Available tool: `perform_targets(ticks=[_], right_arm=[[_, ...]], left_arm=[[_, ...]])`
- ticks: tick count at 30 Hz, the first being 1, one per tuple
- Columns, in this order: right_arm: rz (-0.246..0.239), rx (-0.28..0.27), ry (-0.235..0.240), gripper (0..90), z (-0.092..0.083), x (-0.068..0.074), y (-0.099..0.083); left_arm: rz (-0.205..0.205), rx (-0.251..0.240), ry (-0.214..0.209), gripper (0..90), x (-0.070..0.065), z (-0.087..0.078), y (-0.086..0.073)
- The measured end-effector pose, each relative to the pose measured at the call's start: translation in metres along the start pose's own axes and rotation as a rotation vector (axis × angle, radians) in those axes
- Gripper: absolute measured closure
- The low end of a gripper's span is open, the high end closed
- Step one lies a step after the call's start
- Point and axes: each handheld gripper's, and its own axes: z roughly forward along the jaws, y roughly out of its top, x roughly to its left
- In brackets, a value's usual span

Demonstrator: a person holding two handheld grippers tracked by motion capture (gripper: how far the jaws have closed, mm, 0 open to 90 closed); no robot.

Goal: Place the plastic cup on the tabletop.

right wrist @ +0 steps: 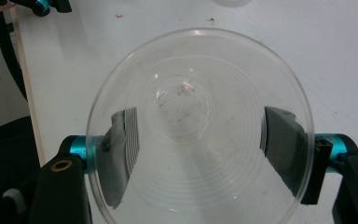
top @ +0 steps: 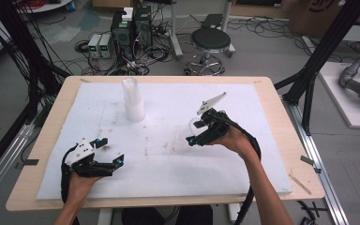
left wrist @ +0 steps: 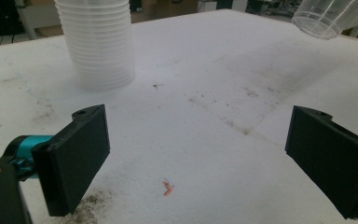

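A person holds tongs in each hand over a white tabletop (top: 243,168). The right tongs (top: 193,133) grip a clear cup (right wrist: 199,126) by its sides, lifted above the tabletop's middle right. The left tongs (top: 111,152) stand wide with nothing between them, low near the front left. A cup stack (top: 132,99) stands upright farther back.
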Motion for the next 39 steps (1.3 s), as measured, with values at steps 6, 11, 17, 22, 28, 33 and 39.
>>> perform_targets(ticks=[6, 11, 17, 22, 28, 33, 39], right_arm=[[-0.009, 0.032, -0.015, 28.7, 0.003, 0.000, 0.003], [-0.012, 0.084, -0.053, 28.7, 0.013, -0.002, 0.008], [-0.017, 0.142, -0.072, 28.6, 0.031, -0.003, 0.013], [-0.014, 0.157, -0.071, 28.6, 0.042, -0.002, 0.019], [-0.026, 0.213, -0.089, 28.6, 0.057, -0.002, 0.023], [-0.048, 0.249, -0.108, 28.6, 0.065, -0.001, 0.024], [-0.073, 0.283, -0.125, 28.5, 0.076, 0.002, 0.027]], left_arm=[[0.011, 0.000, 0.002, 6.4, -0.001, 0.000, 0.000], [0.008, -0.003, 0.003, 6.5, 0.000, 0.000, 0.000], [-0.019, -0.005, -0.006, 6.5, 0.002, 0.000, 0.000], [-0.017, -0.001, -0.010, 6.5, 0.002, 0.000, 0.000], [-0.012, 0.000, -0.012, 6.5, 0.001, 0.000, 0.000], [-0.011, 0.002, -0.012, 6.5, 0.001, 0.000, 0.000], [-0.008, 0.000, -0.011, 6.5, 0.001, 0.000, 0.000]])
